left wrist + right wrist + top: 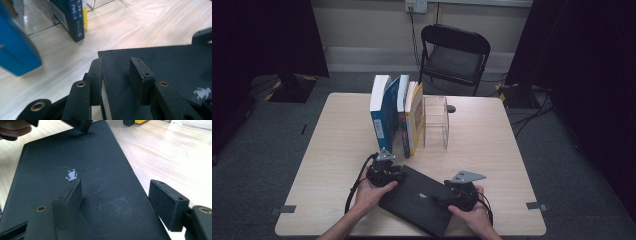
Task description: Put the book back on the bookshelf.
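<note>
High view: one black hardcover book point(422, 200), lying flat and askew on the near part of the table point(492, 135), small pale emblem on its cover.

Left gripper point(384, 172): at the book's far-left corner. In the left gripper view its jaws straddle that corner, one outside the edge beside the white page block, one over the cover; whether they press the book or merely bracket it cannot be told.

Right gripper point(462, 192): at the book's right edge. In the right gripper view the jaws stand wide apart, one resting over the cover near the emblem point(71, 175), the other out over bare wood; nothing is between them.

Row of upright books point(394, 112): blue, dark and yellow spines, standing mid-table, touching a clear acrylic stand point(435, 121) on their right.

Step, as judged: taking hold of the flat book, probably to stand it with the others. Next move calls for a firm pinch on the corner, with the right jaws brought to the edge to help lift.

Surface: pale wood-grain laminate, tape marks at near corners.

Room: grey carpet, black folding chair point(454, 55) behind, dark curtains either side, cables on floor.
</note>
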### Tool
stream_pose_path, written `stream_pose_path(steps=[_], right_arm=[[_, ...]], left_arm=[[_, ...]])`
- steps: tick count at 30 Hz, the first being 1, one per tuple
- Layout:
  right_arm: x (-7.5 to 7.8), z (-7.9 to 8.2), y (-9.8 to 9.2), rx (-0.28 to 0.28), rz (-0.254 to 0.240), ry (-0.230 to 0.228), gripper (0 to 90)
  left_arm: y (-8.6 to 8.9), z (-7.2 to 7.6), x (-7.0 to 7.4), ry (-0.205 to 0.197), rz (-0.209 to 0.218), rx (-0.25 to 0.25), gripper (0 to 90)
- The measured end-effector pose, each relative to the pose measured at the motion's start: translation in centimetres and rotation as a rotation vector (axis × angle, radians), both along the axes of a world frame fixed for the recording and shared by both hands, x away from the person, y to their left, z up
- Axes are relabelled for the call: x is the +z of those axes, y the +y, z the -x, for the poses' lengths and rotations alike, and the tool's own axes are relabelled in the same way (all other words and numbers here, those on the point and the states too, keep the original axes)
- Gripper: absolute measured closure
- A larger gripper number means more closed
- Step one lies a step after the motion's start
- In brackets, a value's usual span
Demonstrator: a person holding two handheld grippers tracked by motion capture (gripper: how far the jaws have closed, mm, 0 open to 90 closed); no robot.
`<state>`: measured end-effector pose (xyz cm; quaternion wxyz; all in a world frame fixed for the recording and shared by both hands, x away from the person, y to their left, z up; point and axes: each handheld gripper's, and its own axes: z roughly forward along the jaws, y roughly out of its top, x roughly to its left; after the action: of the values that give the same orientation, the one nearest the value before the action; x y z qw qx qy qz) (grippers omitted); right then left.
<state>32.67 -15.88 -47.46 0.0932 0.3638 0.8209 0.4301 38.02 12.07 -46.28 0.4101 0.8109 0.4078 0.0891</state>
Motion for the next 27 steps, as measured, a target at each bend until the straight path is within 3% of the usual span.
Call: stream_pose_path(steps=[6, 10, 13, 16, 21, 23, 27], right_arm=[[0.2, 0.6, 0.0, 0.001, 0.022, -0.019, 27.4], [0.2, 0.6, -0.1, 0.001, 0.019, -0.013, 27.4], [0.2, 0.8, -0.1, 0.0, 0.021, -0.025, 25.2], [0.1, 1.0, -0.5, 0.005, -0.003, 0.016, 16.8], [0.3, 2.0, -1.5, -0.053, 0.011, 0.022, 16.9], [0.3, 2.4, -2.0, -0.065, 0.017, 0.015, 17.2], [0.4, 3.2, -3.4, -0.113, 0.012, 0.019, 18.7]], left_arm=[[-0.4, -0.4, 0.1, 0.003, -0.004, -0.017, 64.4], [-0.2, -0.8, -0.1, 0.014, 0.025, -0.037, 64.1], [-0.5, -1.7, -0.3, 0.052, 0.05, -0.051, 57.4], [-1.1, -2.3, -0.2, 0.038, 0.024, -0.078, 50.8], [-1.3, -2.7, -0.5, 0.037, 0.047, -0.072, 49.8], [-1.2, -2.4, -0.3, 0.019, 0.019, -0.074, 52.6], [-0.5, -1.9, -0.1, 0.043, 0.023, -0.083, 56.8]])
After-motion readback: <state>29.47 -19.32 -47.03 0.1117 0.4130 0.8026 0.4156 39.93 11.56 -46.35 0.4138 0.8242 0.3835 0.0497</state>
